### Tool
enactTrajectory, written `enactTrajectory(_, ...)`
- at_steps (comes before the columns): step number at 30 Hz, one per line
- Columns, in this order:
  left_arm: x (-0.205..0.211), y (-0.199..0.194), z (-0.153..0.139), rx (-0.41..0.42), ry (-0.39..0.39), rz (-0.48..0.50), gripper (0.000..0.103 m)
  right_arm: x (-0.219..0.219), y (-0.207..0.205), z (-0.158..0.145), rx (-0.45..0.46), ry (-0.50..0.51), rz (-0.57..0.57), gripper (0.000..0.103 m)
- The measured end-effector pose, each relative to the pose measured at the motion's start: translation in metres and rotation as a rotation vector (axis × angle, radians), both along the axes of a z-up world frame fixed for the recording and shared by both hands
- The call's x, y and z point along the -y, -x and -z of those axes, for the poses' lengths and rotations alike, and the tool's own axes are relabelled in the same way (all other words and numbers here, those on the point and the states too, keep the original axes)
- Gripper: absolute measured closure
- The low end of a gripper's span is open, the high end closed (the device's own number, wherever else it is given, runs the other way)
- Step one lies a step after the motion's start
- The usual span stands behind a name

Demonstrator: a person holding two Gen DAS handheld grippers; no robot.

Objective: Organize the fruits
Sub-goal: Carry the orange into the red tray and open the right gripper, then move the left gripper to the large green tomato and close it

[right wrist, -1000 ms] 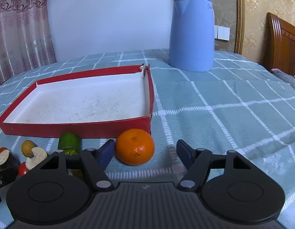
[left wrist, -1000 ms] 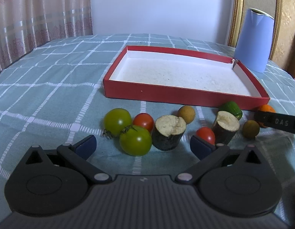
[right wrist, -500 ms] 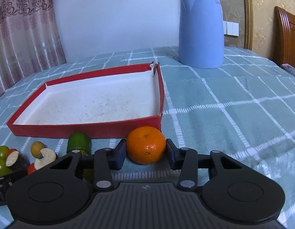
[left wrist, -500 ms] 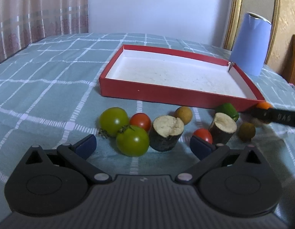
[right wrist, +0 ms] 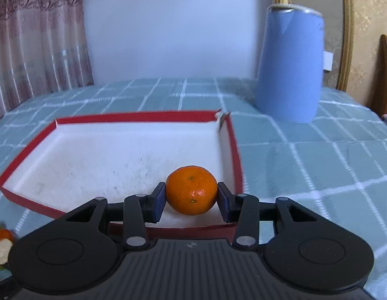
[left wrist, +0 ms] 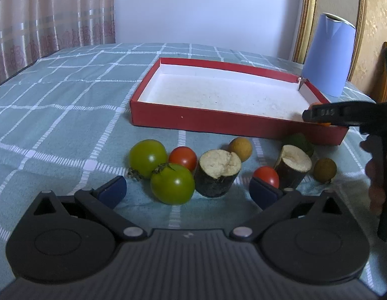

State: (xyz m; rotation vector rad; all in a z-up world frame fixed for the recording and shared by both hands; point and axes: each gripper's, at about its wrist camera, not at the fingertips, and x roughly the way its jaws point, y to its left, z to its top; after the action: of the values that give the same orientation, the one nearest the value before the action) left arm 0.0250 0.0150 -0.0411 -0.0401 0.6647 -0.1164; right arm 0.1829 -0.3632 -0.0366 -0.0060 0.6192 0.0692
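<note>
I am gripping the orange (right wrist: 191,190) across its middle in the right tongs (right wrist: 192,201), just above the near corner of the red tray (right wrist: 148,117). Its rind seems soft, so I am squeezing lightly. My left tongs (left wrist: 188,190) are gaping wide, holding nothing.

left gripper (left wrist: 188,190): jaws wide apart, holding nothing
between the fingers: green tomato (left wrist: 172,184), cut stub (left wrist: 217,173)
just beyond: second green tomato (left wrist: 147,158), red tomato (left wrist: 182,158)
by right finger: small red tomato (left wrist: 266,176)
farther ahead: red tray (left wrist: 233,123)
far right: right gripper (left wrist: 318,116) over tray corner
</note>
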Motion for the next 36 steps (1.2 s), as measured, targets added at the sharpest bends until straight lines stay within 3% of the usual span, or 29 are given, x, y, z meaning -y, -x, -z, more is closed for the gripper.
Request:
enactTrajectory(3,-0.001,0.001,0.0,0.002,0.008,0.0,0.0,-0.002,0.003,0.0,0.011,0.011,-0.007,0.057)
enactTrajectory(6,-0.003,0.001,0.0,0.005,0.017,0.0,0.0,0.004,0.02,-0.014,0.078,0.004,0.016,0.034)
enactTrajectory(7,-0.003,0.001,0.0,0.007,0.022,0.0,0.0,0.005,0.029,-0.019,0.103,0.004,0.024,0.031)
enactTrajectory(10,-0.007,0.004,-0.001,0.018,0.033,-0.01,0.0,0.009,0.058,-0.022,0.155,0.067,0.059,0.031)
enactTrajectory(12,-0.01,0.01,-0.003,0.029,0.024,-0.022,0.0,0.018,0.074,-0.018,0.142,0.081,0.083,0.031)
enactTrajectory(18,-0.017,0.031,-0.007,0.064,0.011,-0.011,0.0,0.052,0.084,0.007,0.047,-0.004,0.173,0.031)
enactTrajectory(23,-0.022,0.03,-0.005,0.061,0.006,-0.017,0.0,0.058,0.076,0.011,0.008,-0.053,0.171,0.031)
enactTrajectory(26,-0.025,0.027,-0.005,0.044,0.026,-0.009,0.014,0.059,0.072,0.014,-0.024,-0.07,0.165,0.031)
enactTrajectory(32,-0.019,0.029,-0.004,0.059,0.002,0.027,0.021,0.062,0.074,0.015,-0.021,-0.092,0.157,0.028)
enactTrajectory(35,-0.017,0.028,-0.004,0.065,-0.002,0.031,0.037,0.062,0.073,0.015,-0.022,-0.096,0.155,0.027)
enactTrajectory(36,-0.017,0.026,-0.003,0.058,0.003,0.036,0.049,0.062,0.073,0.015,-0.022,-0.095,0.155,0.027)
